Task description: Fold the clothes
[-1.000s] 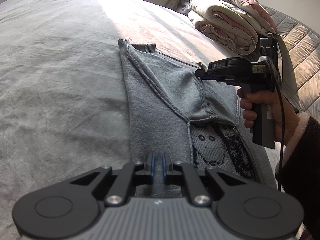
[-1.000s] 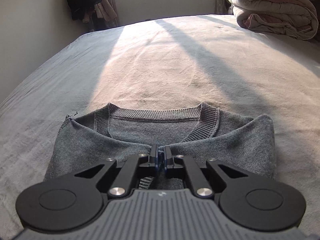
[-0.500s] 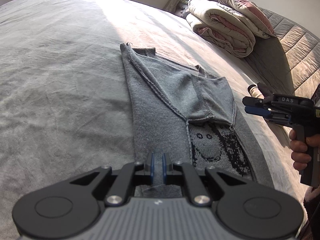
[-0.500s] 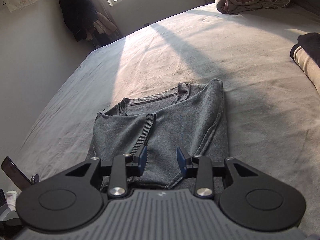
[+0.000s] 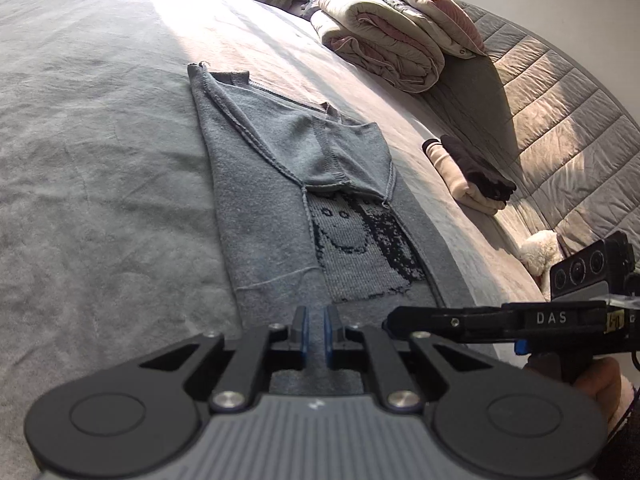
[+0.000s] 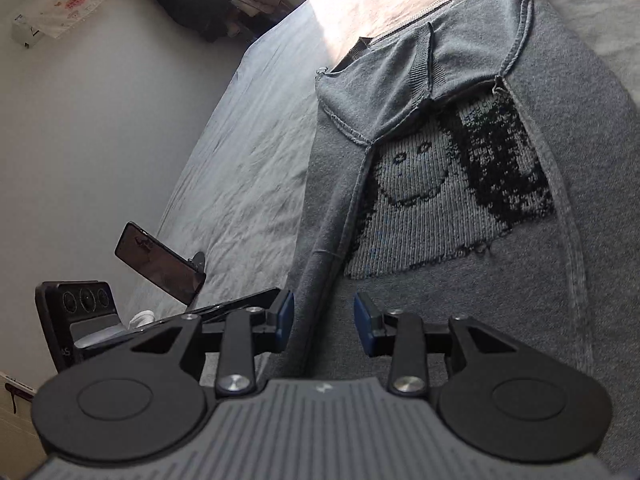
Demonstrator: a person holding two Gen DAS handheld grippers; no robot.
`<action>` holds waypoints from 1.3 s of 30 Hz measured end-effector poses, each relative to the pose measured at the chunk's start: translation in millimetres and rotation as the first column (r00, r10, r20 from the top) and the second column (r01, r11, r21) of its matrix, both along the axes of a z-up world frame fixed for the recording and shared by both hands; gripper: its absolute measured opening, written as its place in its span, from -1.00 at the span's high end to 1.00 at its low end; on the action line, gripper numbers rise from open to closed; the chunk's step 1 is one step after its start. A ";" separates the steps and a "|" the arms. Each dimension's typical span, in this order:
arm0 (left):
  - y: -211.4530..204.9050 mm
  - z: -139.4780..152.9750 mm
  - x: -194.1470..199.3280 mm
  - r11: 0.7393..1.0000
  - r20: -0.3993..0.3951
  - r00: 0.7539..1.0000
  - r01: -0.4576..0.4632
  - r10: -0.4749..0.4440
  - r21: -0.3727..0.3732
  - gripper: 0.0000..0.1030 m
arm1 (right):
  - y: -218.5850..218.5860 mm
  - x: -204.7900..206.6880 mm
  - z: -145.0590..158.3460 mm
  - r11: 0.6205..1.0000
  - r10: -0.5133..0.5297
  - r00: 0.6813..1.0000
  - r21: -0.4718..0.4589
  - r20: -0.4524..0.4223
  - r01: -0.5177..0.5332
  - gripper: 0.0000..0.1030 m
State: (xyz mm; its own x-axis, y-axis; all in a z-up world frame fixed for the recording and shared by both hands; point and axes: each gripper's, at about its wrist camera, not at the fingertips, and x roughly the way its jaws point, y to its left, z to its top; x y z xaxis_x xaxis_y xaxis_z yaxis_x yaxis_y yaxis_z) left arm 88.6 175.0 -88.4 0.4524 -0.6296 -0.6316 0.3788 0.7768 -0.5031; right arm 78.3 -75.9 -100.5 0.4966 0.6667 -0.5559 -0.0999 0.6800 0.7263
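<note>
The left gripper (image 5: pixel 314 332) pinches the near hem of the grey knitted sweater (image 5: pixel 280 216), its blue pads nearly together with a ridge of fabric caught between them. The right gripper (image 6: pixel 323 322) hangs with its jaws apart above the same hem, nothing between the pads. The sweater lies flat on the grey bedspread (image 5: pixel 100 168), inside out, both sleeves folded across its middle so that the reverse of a black smiling-face pattern (image 6: pixel 448 184) shows below them. Just beside it lies a small stack of folded cream and black clothes (image 5: pixel 468 172). Farther off sits a rolled beige and pink quilt (image 5: pixel 380 44).
</note>
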 end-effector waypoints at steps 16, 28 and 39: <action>19.8 -28.2 -39.1 0.990 -0.055 0.991 -0.126 0.122 -0.059 0.86 | 15.8 -82.0 -22.5 0.996 0.014 0.999 0.089 0.032 -0.016 0.26; 56.6 -57.8 -31.5 0.873 -0.298 0.948 -0.240 0.115 -0.425 0.89 | 32.1 -87.4 -39.5 0.976 0.067 0.998 0.209 0.012 -0.068 0.24; 44.9 -38.3 -30.8 0.887 -0.211 0.959 -0.259 0.190 -0.382 0.84 | 20.5 -116.0 -13.7 0.985 0.042 0.997 0.167 0.072 -0.053 0.77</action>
